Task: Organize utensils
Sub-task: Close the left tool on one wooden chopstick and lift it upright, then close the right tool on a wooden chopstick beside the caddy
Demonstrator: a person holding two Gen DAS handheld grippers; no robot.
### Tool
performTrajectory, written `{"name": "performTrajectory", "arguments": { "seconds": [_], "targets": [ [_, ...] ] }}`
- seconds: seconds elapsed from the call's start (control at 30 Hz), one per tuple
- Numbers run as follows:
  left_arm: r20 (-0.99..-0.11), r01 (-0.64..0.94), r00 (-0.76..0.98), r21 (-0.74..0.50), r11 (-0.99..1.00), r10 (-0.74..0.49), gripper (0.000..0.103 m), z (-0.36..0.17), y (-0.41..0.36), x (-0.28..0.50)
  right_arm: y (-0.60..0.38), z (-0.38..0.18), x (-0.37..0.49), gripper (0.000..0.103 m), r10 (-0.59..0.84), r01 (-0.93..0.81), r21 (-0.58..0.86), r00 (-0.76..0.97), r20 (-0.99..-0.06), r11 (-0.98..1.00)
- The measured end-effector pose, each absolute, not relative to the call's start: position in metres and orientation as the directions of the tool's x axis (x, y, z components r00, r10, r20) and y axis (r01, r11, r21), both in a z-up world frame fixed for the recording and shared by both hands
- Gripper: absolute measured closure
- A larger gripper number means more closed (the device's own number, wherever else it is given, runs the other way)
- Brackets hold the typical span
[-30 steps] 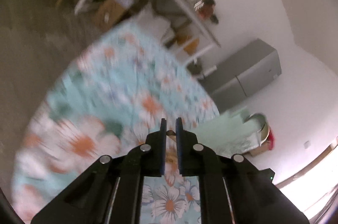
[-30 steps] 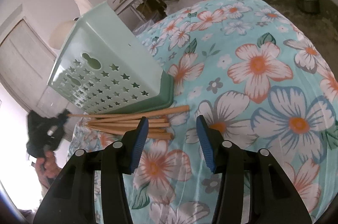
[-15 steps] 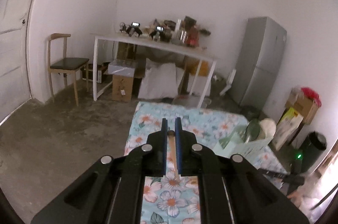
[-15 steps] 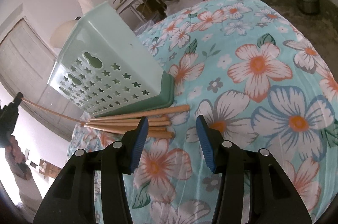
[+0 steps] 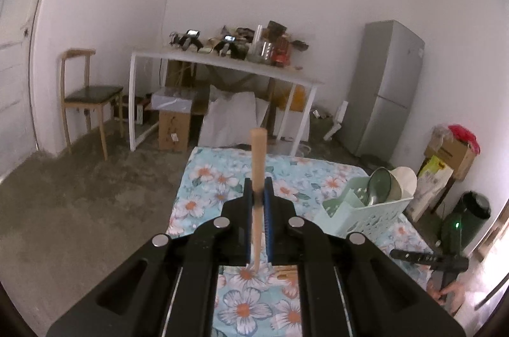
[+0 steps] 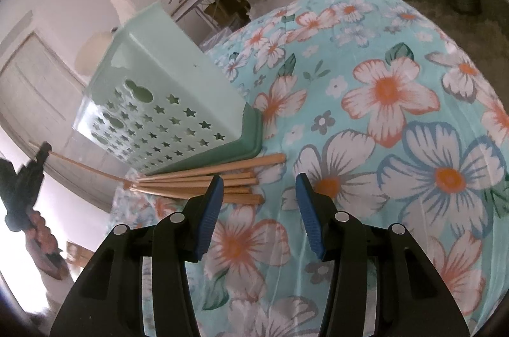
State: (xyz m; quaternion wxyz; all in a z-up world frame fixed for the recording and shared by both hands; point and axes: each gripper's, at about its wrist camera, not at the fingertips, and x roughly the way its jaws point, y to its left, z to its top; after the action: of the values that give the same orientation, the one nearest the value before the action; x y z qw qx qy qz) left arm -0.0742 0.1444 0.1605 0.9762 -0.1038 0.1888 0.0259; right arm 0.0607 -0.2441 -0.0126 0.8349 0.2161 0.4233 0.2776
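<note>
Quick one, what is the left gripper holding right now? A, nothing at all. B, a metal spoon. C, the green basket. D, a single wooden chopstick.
D: the left gripper is shut on one wooden chopstick, which sticks up past its tips.

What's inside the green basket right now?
The green basket holds a dark green bowl and a cream dish standing on edge; anything lower is hidden by its wall.
</note>
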Motion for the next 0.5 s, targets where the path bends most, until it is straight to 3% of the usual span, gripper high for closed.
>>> {"name": "performTrajectory", "arguments": {
  "seconds": [0.13, 0.27, 0.33, 0.4, 0.5],
  "targets": [
    [-0.344, -0.078, 0.939, -0.155, 0.985, 0.021, 0.097, 0.168, 0.139, -0.084, -0.256, -0.018, 0.063, 0.058, 0.728, -0.203, 0.725, 0.415, -0.546, 0.658],
    [-0.328, -0.064, 0.945, -0.195, 0.979, -0.004, 0.097, 0.168, 0.144, -0.091, -0.255, -0.023, 0.070, 0.058, 0.768, -0.151, 0.775, 0.342, -0.542, 0.614],
    [-0.326, -0.060, 0.945, -0.213, 0.975, -0.013, 0.097, 0.166, 0.147, -0.092, -0.253, -0.029, 0.072, 0.058, 0.815, -0.107, 0.831, 0.298, -0.497, 0.546],
    [-0.322, -0.062, 0.947, -0.219, 0.974, -0.012, 0.097, 0.165, 0.148, -0.094, -0.252, -0.034, 0.074, 0.061, 0.825, -0.062, 0.853, 0.298, -0.480, 0.519],
    [-0.312, -0.063, 0.950, -0.232, 0.971, -0.013, 0.097, 0.164, 0.152, -0.096, -0.247, -0.043, 0.076, 0.083, 0.829, 0.001, 0.868, 0.293, -0.476, 0.497]
  ]
}}
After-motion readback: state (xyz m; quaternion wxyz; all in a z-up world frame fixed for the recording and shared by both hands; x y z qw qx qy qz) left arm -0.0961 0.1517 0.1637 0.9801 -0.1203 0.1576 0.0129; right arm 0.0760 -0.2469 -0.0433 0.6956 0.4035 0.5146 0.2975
